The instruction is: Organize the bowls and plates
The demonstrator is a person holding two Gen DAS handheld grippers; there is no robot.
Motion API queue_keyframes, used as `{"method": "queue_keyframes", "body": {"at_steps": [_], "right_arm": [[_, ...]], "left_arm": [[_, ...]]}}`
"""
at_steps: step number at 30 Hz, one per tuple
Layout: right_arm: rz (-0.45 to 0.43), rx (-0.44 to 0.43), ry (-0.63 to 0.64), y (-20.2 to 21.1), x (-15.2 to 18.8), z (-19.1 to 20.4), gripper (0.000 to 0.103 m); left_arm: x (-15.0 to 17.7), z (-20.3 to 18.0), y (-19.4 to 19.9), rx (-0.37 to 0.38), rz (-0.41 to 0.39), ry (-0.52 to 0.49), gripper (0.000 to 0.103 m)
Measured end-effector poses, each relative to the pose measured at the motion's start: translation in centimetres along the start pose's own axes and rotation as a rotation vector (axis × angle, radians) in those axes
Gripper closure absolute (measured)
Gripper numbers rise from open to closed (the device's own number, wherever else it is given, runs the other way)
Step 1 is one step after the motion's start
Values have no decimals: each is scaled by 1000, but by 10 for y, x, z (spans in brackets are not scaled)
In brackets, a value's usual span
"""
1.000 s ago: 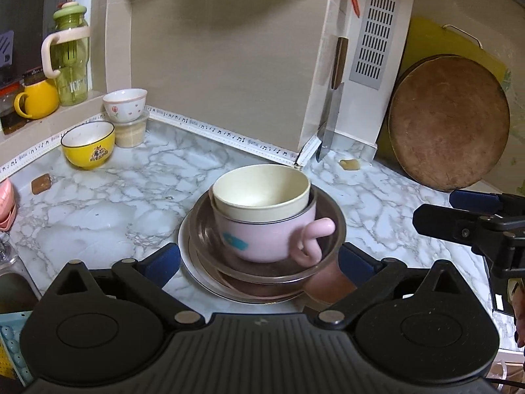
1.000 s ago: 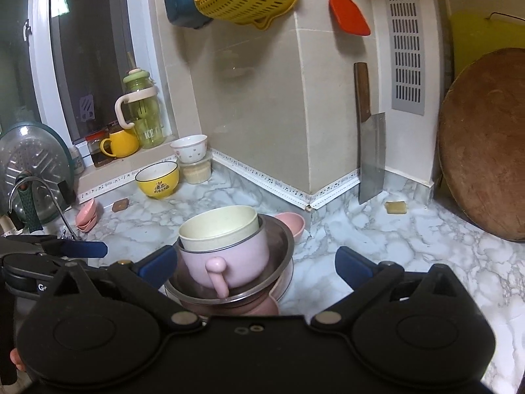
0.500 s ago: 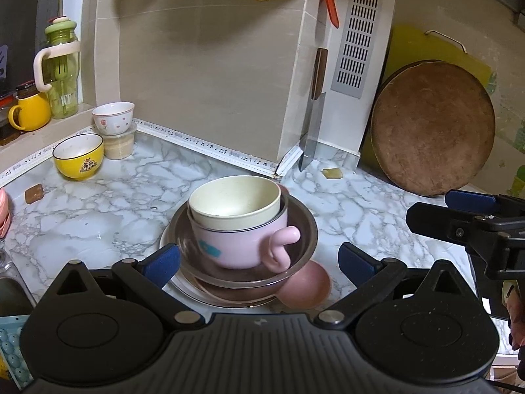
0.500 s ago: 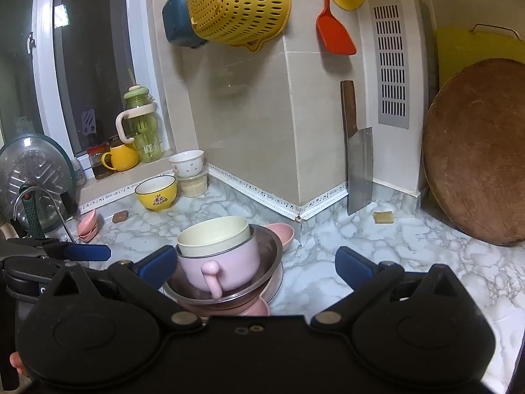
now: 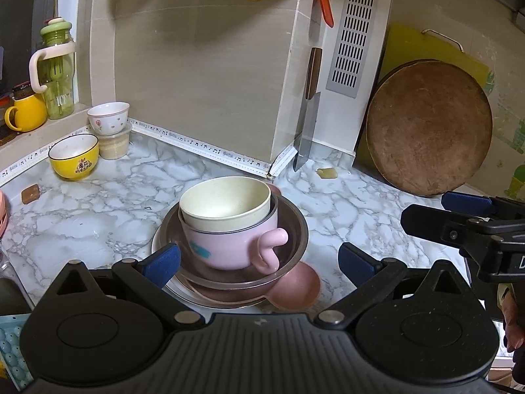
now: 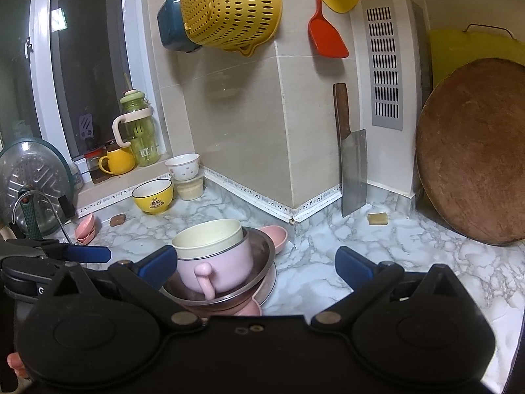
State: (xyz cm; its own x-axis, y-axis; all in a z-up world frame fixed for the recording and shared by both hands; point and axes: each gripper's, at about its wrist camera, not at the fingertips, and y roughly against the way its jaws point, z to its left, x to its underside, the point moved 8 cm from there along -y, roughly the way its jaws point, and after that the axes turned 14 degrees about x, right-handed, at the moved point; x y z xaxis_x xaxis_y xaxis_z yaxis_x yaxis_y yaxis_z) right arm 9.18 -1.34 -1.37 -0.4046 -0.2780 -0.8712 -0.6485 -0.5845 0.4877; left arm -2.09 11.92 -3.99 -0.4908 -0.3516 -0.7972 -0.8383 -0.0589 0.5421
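Note:
A stack stands on the marble counter: a cream bowl [image 5: 226, 202] nested in a pink handled cup [image 5: 229, 246], inside a steel bowl [image 5: 295, 229], on a white plate [image 5: 157, 246] with small pink dishes [image 5: 298, 287] beneath. The same cream bowl [image 6: 208, 236] and pink cup [image 6: 223, 267] show in the right wrist view. My left gripper [image 5: 259, 261] is open, just short of the stack, holding nothing. My right gripper [image 6: 256, 262] is open too, to the right of the stack. A yellow bowl [image 5: 73, 156] and a white floral bowl [image 5: 108, 118] sit far left.
A cleaver [image 6: 352, 164] and a round wooden board [image 6: 472, 151] lean on the back wall. A yellow colander [image 6: 229, 6] and red spatula [image 6: 325, 29] hang above. A green bottle [image 5: 57, 69] and yellow mug [image 5: 26, 113] stand on the sill. Sink and tap [image 6: 32, 210] lie left.
Both grippers have drawn back and up from the stack, so it looks smaller and farther. The stack itself has not moved.

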Motion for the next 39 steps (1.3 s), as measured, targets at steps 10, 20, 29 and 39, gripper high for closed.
{"method": "queue_keyframes", "body": {"at_steps": [10,20,29,39], "right_arm": [[-2,-2,2,1,0,1,0],[4,-5,4,0,1,2,0],[13,-7,-1,-4,1,2,0],[24,-3,-13,-8,4,0,0]], "left_arm": [[0,2,0,-22,6,15,0],[3,3,-3,-19,18,15,0],[5,4,-6,-24,25,19,0],[3,8,-8,-21,14,34,0]]}}
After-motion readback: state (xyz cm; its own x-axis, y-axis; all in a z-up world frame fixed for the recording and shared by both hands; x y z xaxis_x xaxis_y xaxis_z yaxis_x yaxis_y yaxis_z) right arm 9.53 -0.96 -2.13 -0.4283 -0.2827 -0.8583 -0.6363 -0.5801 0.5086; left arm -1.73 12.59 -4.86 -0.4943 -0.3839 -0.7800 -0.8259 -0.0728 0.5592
